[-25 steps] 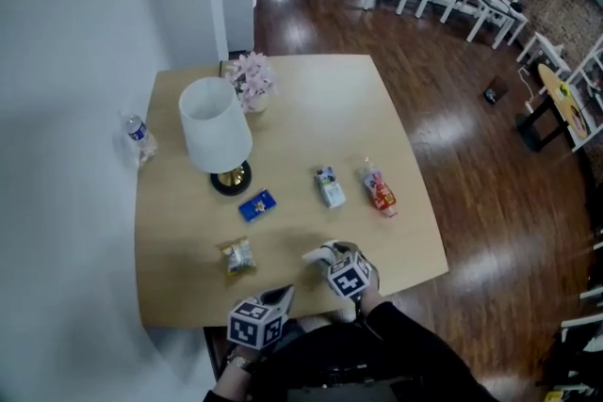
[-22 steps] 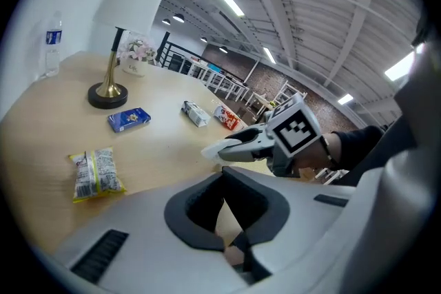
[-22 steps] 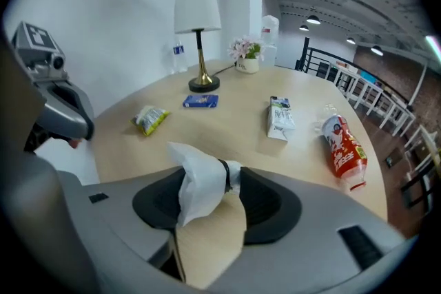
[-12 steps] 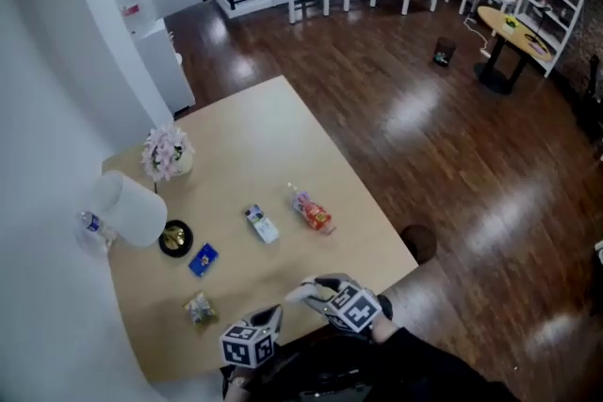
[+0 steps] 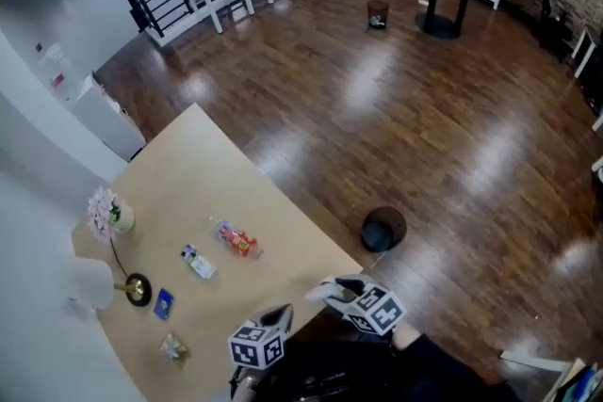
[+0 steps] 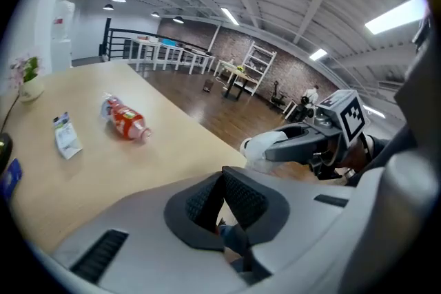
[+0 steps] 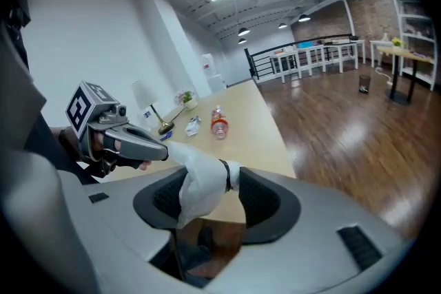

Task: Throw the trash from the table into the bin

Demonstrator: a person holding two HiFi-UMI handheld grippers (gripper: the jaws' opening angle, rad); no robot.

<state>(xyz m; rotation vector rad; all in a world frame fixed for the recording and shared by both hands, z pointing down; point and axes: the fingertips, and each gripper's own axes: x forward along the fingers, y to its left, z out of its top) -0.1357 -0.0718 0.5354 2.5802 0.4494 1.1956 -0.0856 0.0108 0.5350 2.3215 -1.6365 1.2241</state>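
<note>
Fingers [image 6: 242,202], left gripper [image 6: 223,175]: pressed together, with nothing pinched between them; the gripper is held low at the near edge of the desk [image 5: 203,174].
Fingers [image 7: 262,200], right gripper [image 7: 212,175]: closed on a white paper wad [image 7: 196,193], which is pinched across its middle and bulges out above and below the pads.
Bin [image 5: 382,229]: dark and round, stood on the wooden floor [image 5: 452,136] just beside the desk's edge and near the right gripper; the wad is not yet over its mouth.
Litter on the desk, left to right: blue packet [image 5: 163,303], crinkled wrapper [image 5: 172,348], white carton [image 5: 198,263], red-labelled bottle [image 5: 236,241]; each lies apart from the others and is touched by neither gripper.
Other desk items: lamp [image 5: 137,289] and flower vase [image 5: 111,217], at the far left; these are not taken to be trash.
Step in hand: judged to be the carry of one piece, the wad, from the desk towards the bin; four pieces are left to be fetched, so the task is judged to be at an early stage.
Next move: the right gripper is to be brought above the bin's opening and its fingers spread, so that the wad is dropped inside and not onto the floor. A light, crumpled piece may cling to a pad, so a clean release is called for.
</note>
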